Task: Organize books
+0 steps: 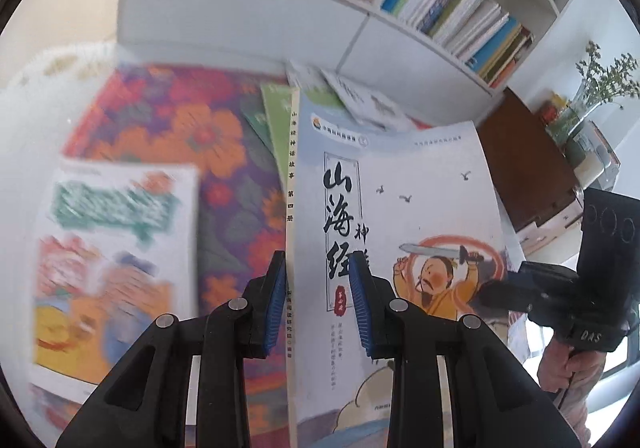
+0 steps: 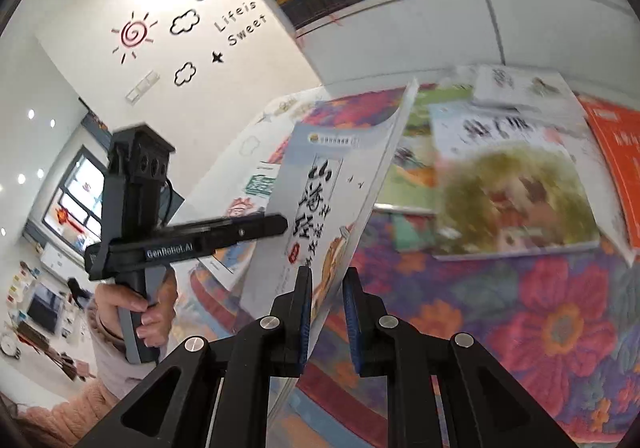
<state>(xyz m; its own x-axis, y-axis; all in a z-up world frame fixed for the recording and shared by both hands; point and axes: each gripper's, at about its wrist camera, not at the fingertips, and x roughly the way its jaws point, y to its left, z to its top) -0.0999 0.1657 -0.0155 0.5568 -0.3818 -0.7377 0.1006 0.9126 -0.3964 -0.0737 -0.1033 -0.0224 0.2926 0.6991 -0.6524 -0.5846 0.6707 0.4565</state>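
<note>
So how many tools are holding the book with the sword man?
2. The left tool grips the book by its spine; the right tool grips its opposite edge. None seem hidden.

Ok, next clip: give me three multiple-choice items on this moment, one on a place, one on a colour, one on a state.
1. Where do the other loose books lie?
A. on the flowered cloth
B. on a bare wooden floor
C. inside a box

2. What colour are the gripper pads?
A. red
B. blue
C. yellow

3. How is the pale blue paperback with the swordsman cover held?
A. lying flat, untouched
B. by one gripper only
C. lifted, clamped by both grippers

Key:
1 A, books rest on the flowered cloth.
2 B, the pads are blue.
3 C, the left gripper pinches the paperback at its spine, the right gripper its other edge.
</note>
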